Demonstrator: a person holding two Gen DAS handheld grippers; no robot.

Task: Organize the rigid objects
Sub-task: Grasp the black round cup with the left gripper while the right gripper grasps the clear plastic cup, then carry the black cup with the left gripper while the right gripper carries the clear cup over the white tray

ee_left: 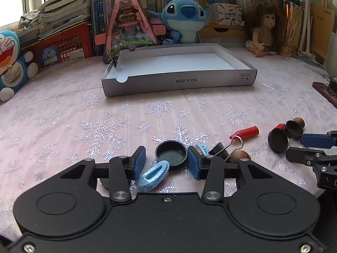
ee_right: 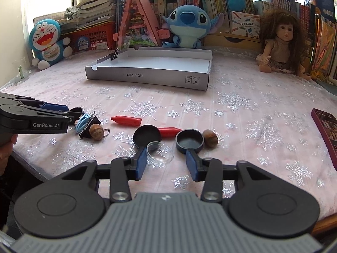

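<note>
My left gripper (ee_left: 166, 158) is open low over the table, with a black round lid (ee_left: 171, 153) and a light blue oval ring (ee_left: 153, 176) between its fingers. A black binder clip (ee_left: 221, 150), a brown acorn (ee_left: 242, 155) and a red crayon-like piece (ee_left: 245, 131) lie to its right. My right gripper (ee_right: 165, 161) is open, with a clear plastic cup (ee_right: 160, 152) between its fingers. Two black lids (ee_right: 147, 136) (ee_right: 189, 141), a red piece (ee_right: 169, 131), another red piece (ee_right: 126, 120) and an acorn (ee_right: 210, 138) lie just ahead. The grey box tray (ee_left: 179, 80) stands farther back.
A small black clip (ee_right: 114, 54) sits on the tray's left wall. Plush toys (ee_left: 183, 19), a doll (ee_left: 264, 31), a pink triangular house (ee_left: 128, 21), a red crate and books line the back. A dark red object (ee_right: 326, 130) lies at the right edge.
</note>
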